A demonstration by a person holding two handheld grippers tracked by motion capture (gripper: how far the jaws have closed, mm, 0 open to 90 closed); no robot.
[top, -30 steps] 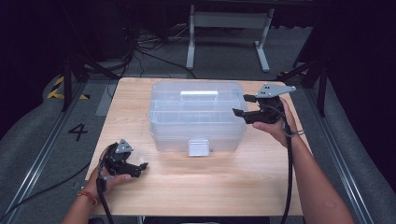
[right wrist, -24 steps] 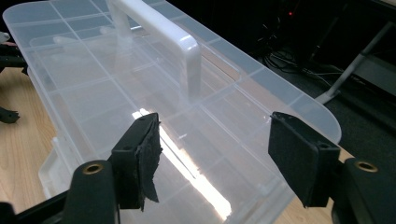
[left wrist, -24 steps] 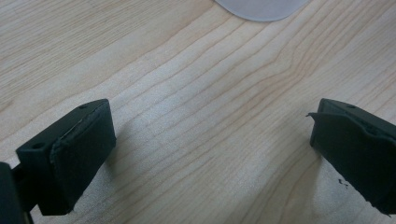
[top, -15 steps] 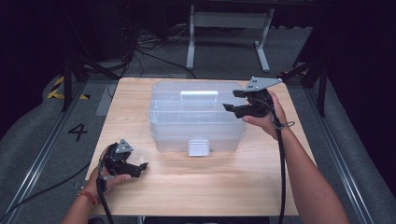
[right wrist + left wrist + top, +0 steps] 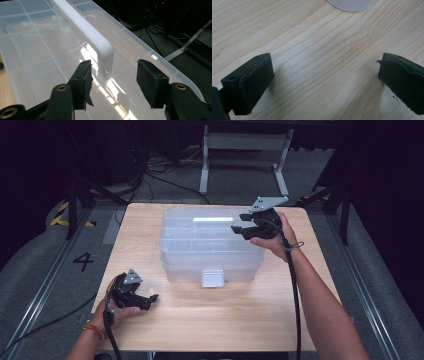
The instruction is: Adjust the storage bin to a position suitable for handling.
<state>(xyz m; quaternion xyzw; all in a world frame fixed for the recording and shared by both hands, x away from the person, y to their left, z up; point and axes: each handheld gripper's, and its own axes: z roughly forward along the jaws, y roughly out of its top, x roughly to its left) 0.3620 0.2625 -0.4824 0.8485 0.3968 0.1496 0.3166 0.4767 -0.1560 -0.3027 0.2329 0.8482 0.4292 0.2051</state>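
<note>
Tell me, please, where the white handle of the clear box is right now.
In the high view the white handle lies along the lid's far side, left of the right hand-held gripper.

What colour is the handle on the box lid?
White; the handle on the clear box shows best in the right gripper view.

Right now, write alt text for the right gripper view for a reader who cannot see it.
The right claw hovers open over the lid of a clear plastic organizer box, its two black pads on either side of the end of the white carry handle without touching it. Divided compartments show through the lid; dark floor and cables lie beyond.
</note>
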